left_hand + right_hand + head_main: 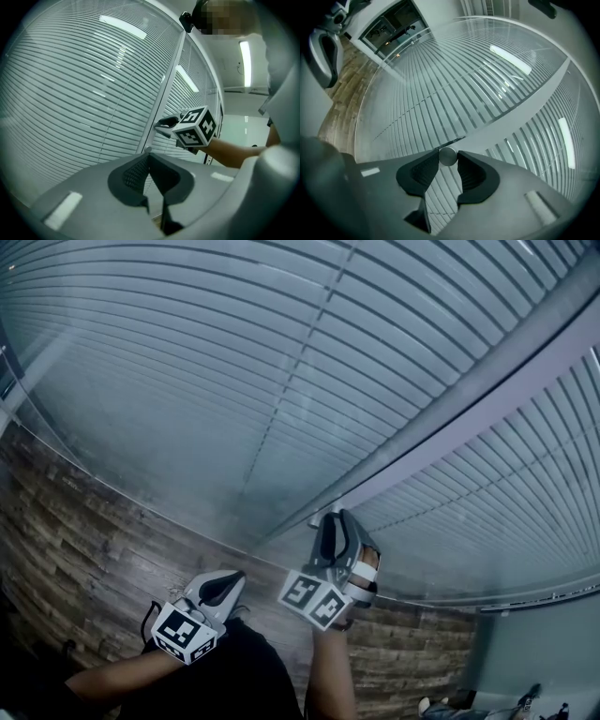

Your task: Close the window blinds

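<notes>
Blinds (234, 381) made of thin flat slats fill the big window from edge to edge, a pale frame bar (450, 418) runs across them, and wood planks (75, 531) lie below the window's bottom edge. Up at that bar, the right gripper (339, 521) has its claw pinching a small round silver knob (448, 156). Lower down and away from the glass, the left gripper (230, 582) has its claw pressed together with nothing in it.
</notes>
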Demonstrator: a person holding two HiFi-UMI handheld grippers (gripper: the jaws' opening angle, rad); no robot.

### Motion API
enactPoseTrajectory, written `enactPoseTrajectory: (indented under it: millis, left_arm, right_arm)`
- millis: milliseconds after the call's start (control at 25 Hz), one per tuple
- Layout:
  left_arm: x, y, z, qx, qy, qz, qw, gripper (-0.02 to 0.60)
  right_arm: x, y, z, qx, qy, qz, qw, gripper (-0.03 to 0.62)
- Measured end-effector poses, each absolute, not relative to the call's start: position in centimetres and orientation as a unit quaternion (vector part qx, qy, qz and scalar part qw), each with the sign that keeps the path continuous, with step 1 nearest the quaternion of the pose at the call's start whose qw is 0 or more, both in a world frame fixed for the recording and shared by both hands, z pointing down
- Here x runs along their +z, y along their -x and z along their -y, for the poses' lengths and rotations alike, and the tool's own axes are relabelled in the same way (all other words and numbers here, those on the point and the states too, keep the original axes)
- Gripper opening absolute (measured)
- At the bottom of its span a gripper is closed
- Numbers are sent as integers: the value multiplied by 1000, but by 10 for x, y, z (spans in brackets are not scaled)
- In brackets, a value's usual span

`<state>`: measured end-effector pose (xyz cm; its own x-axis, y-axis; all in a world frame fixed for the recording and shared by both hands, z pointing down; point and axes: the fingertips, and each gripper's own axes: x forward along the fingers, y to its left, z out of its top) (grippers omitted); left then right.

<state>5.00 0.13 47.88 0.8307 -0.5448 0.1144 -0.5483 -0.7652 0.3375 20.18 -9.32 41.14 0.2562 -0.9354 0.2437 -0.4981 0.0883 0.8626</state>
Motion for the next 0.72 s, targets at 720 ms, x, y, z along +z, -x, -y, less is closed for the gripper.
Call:
enactPoseTrajectory:
  millis: [720]
  left_arm:
    - [481, -61, 5, 8, -940, 288, 181, 0]
  right_arm:
    - [411, -217, 89, 121, -712, 691, -10, 193]
